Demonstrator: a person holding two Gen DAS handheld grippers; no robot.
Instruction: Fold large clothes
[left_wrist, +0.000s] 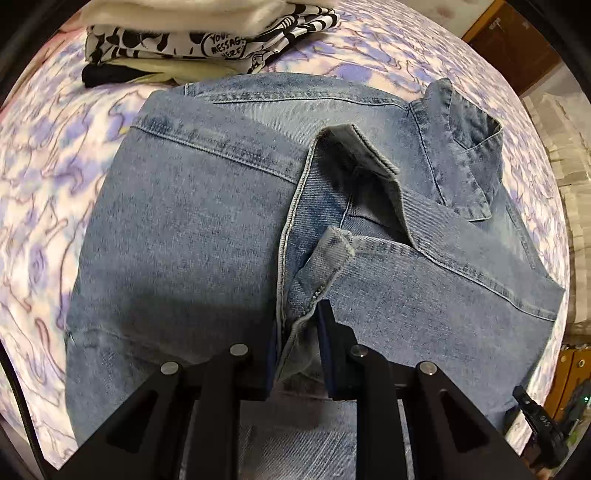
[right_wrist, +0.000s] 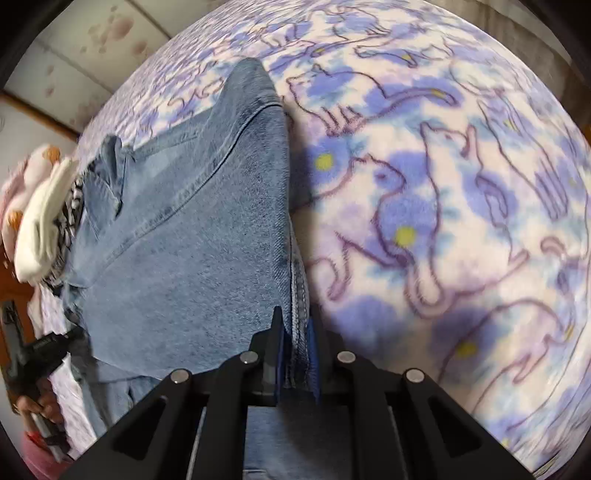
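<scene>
1. We are viewing a denim jacket (left_wrist: 192, 229) lying across a fleece blanket (left_wrist: 44, 192) printed with purple cats; its back panel is facing up on the left and its collar (left_wrist: 465, 147) is lying at the far right.
2. We are gripping a bunched hem edge of the jacket with the left gripper (left_wrist: 297, 336); its blue-padded fingers (left_wrist: 327, 343) are pinching the cloth at the near centre of the left wrist view.
3. We are clamping a stitched seam edge of the jacket with the right gripper (right_wrist: 293, 343), the fold sitting tight between both pads, with the denim spreading to the left and bare blanket to the right.
4. We are noting a stack of folded clothes (left_wrist: 207, 40) resting at the far left, just beyond the jacket; a white garment is lying on top of a black-and-white printed one.
5. In the right wrist view, the other handheld tool (right_wrist: 33, 350) is showing at the near left edge.
</scene>
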